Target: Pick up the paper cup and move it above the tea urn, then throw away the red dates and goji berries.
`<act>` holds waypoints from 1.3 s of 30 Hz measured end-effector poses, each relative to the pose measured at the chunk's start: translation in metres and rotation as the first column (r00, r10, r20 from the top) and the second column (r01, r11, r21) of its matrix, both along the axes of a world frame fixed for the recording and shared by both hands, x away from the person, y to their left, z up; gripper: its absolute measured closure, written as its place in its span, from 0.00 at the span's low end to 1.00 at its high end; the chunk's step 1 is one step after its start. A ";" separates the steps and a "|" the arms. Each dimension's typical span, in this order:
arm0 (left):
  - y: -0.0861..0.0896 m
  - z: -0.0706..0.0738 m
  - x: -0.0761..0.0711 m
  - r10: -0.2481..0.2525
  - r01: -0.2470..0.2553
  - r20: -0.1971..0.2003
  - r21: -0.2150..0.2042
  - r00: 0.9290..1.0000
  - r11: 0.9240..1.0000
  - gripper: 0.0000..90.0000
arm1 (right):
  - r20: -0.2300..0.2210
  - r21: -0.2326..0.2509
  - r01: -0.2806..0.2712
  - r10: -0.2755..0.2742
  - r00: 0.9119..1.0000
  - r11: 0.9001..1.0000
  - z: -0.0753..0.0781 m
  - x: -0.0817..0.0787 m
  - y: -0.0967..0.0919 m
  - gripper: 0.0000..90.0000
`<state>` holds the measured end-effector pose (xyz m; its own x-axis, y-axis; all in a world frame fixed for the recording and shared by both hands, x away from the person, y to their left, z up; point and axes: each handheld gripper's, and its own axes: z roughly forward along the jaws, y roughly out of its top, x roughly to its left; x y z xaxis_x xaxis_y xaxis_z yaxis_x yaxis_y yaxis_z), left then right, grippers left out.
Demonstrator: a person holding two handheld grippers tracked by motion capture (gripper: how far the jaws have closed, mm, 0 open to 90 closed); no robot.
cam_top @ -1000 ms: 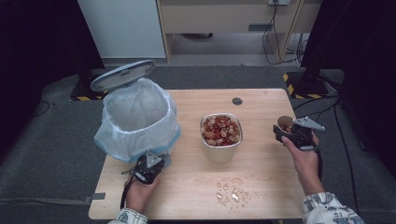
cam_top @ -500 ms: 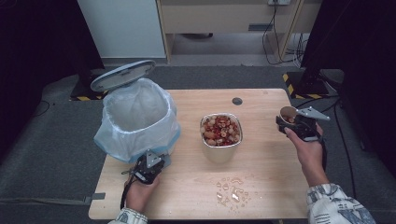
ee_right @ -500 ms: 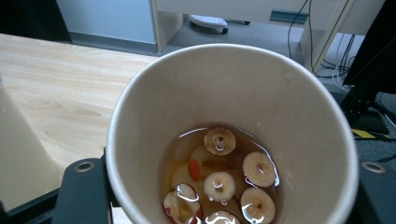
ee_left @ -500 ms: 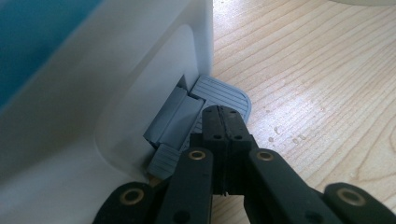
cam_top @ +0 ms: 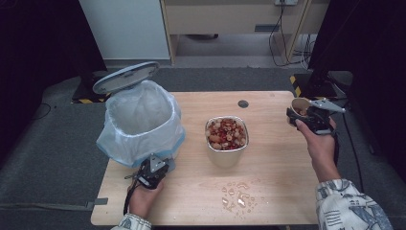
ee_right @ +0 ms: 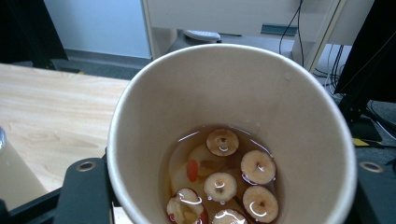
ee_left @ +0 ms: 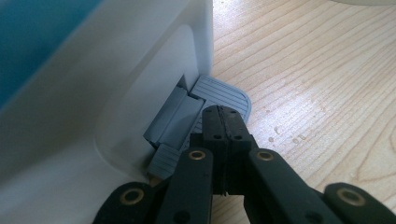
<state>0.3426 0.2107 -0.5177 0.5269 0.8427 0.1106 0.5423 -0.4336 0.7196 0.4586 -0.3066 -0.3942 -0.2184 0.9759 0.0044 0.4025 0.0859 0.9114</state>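
on a pale wooden table [cam_top: 277, 191] ringed by dark floor, a pedal bin [cam_top: 141, 122] lined with a white bag stands at the left edge, its grey lid [cam_top: 125, 76] tipped up behind it. near the middle of the table sits a metal container [cam_top: 227, 142] heaped with red and cream fruit pieces, and a scatter of spilled drops [cam_top: 238, 195] glistens on the wood in front of it, toward the person.

at the foot of the bin, the left gripper [cam_top: 152, 171] rests low with its jaws pressed together and nothing between them; the left gripper view has their tips down on the bin's ribbed grey pedal [ee_left: 223, 92].

over the right edge of the table, the right gripper [cam_top: 306, 115] is raised in the person's hand, pinching a paper cup [cam_top: 300, 105] by its sides, with its jaws having just been closing on it. the right gripper view looks straight into the cup [ee_right: 233, 135], held roughly upright, where amber liquid covers the bottom and round slices of dried fruit [ee_right: 257, 166] float with a small red berry [ee_right: 192, 170] among them.
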 end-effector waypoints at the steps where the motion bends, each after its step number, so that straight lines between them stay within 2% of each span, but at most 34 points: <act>1: 0.000 0.000 0.000 0.000 0.000 0.000 0.000 1.000 1.000 0.99 | 0.003 0.001 0.003 -0.003 1.000 1.000 0.003 0.002 0.000 0.36; 15: 0.000 0.000 0.000 0.000 0.000 0.000 0.000 1.000 1.000 0.99 | 0.019 -0.011 -0.002 0.002 1.000 1.000 0.025 0.011 0.003 0.36; 30: 0.000 0.000 0.000 0.000 0.000 0.000 0.001 1.000 1.000 0.99 | 0.026 -0.028 -0.020 0.021 0.999 0.999 0.042 0.018 0.007 0.36; 32: 0.000 0.000 0.000 0.000 0.000 0.000 0.000 1.000 1.000 0.99 | 0.029 -0.018 -0.024 0.024 0.999 1.000 0.046 0.020 0.007 0.36; 39: 0.000 0.000 0.000 0.000 0.000 0.001 0.002 1.000 1.000 0.99 | 0.042 -0.055 -0.040 0.042 0.998 0.998 0.059 0.026 0.012 0.37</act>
